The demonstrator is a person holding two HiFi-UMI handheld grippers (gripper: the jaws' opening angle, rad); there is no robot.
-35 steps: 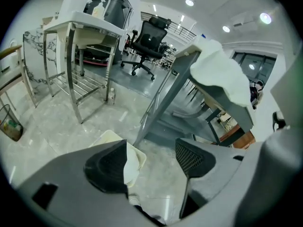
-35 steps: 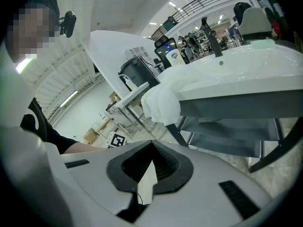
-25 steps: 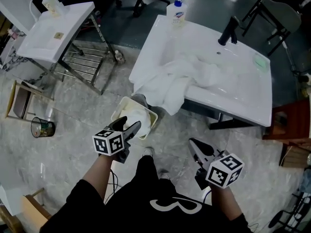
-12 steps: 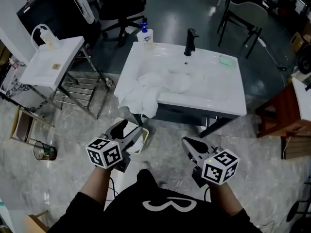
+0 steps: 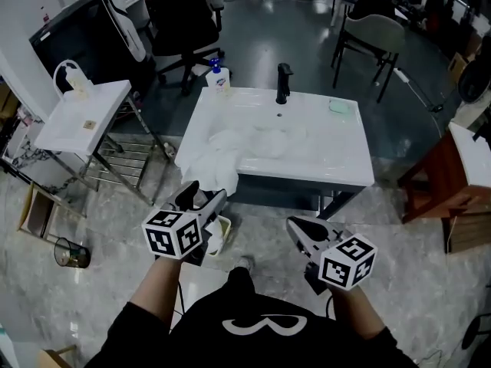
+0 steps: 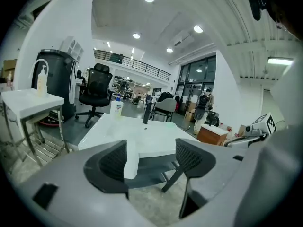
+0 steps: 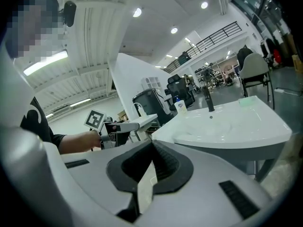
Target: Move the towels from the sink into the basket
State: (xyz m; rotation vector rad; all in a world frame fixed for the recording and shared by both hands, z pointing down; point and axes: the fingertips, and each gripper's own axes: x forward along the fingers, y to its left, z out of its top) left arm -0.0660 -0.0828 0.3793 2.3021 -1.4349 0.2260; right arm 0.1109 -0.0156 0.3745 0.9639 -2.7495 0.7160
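Pulling back from the work, both grippers have risen and the sink (image 5: pixel 337 156) now sits farther off than a moment ago, with the basket (image 5: pixel 224 222) all but hidden behind the left gripper (image 5: pixel 205 192). I judge that one drop-off is finished and a fresh reach is due, since the white towels (image 5: pixel 215 153) are still heaped at the sink's left and spill over its near-left edge (how many pieces, I cannot tell). Counted: one sink in use, plus one smaller basin (image 5: pixel 80 113) at far left; one heap of towels; one basket on the floor below the sink's near-left corner, white cloth showing inside; two grippers, the left with jaws wide apart and nothing between them, the right gripper (image 5: pixel 294 225) pinched together on nothing; one tap (image 5: pixel 283 83); one soap bottle (image 5: pixel 219 77).
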